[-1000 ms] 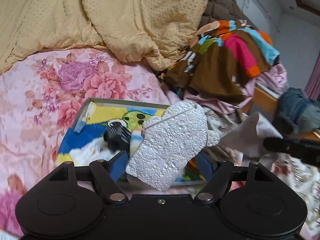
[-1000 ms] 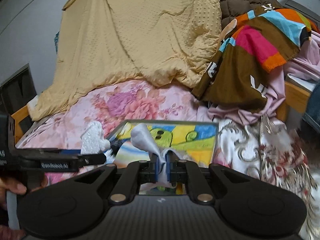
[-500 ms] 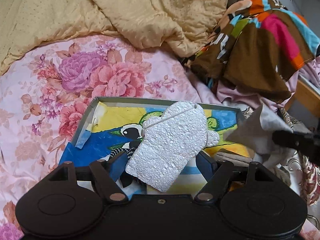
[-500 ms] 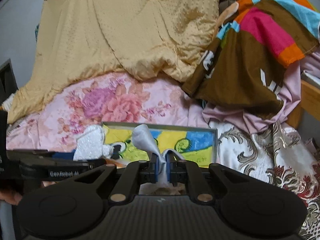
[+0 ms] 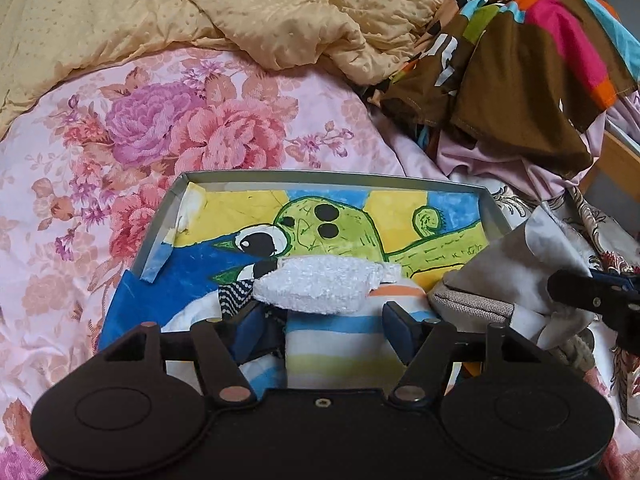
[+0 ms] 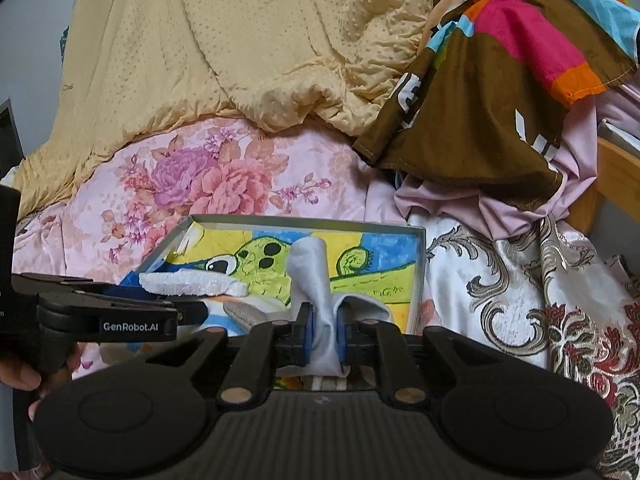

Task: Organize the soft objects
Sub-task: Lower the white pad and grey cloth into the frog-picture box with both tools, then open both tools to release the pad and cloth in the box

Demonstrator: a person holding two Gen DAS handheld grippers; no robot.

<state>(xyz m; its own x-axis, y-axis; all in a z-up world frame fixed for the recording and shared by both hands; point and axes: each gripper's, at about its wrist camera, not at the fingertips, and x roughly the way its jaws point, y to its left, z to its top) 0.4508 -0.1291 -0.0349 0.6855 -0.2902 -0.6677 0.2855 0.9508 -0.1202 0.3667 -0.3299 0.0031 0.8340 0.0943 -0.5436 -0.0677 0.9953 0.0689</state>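
Note:
A grey metal tray (image 5: pixel 172 212) lined with a bright cartoon drawing lies on the floral bed; it also shows in the right wrist view (image 6: pixel 418 276). My left gripper (image 5: pixel 328 328) has its jaws wide apart. A white fluffy mitten (image 5: pixel 316 286) lies flat across it, over a striped sock (image 5: pixel 332 344) and a black-and-white patterned sock (image 5: pixel 232 298) in the tray. My right gripper (image 6: pixel 323 330) is shut on a pale grey sock (image 6: pixel 310 268) held just above the tray's near right part. The mitten (image 6: pixel 192 282) and the left gripper (image 6: pixel 120 312) show at left.
A beige knitted sock (image 5: pixel 468 304) lies in the tray's right corner. A yellow quilt (image 5: pixel 240 8) and a pile of brown and coloured clothes (image 5: pixel 520 60) lie behind the tray. A patterned white and red cloth (image 6: pixel 540 300) lies to the right. A wooden bed frame (image 6: pixel 616 176) stands at far right.
Both grippers moved forward and down over the tray. The white mitten tipped from upright to lying flat across the left gripper, which now reaches over the striped sock.

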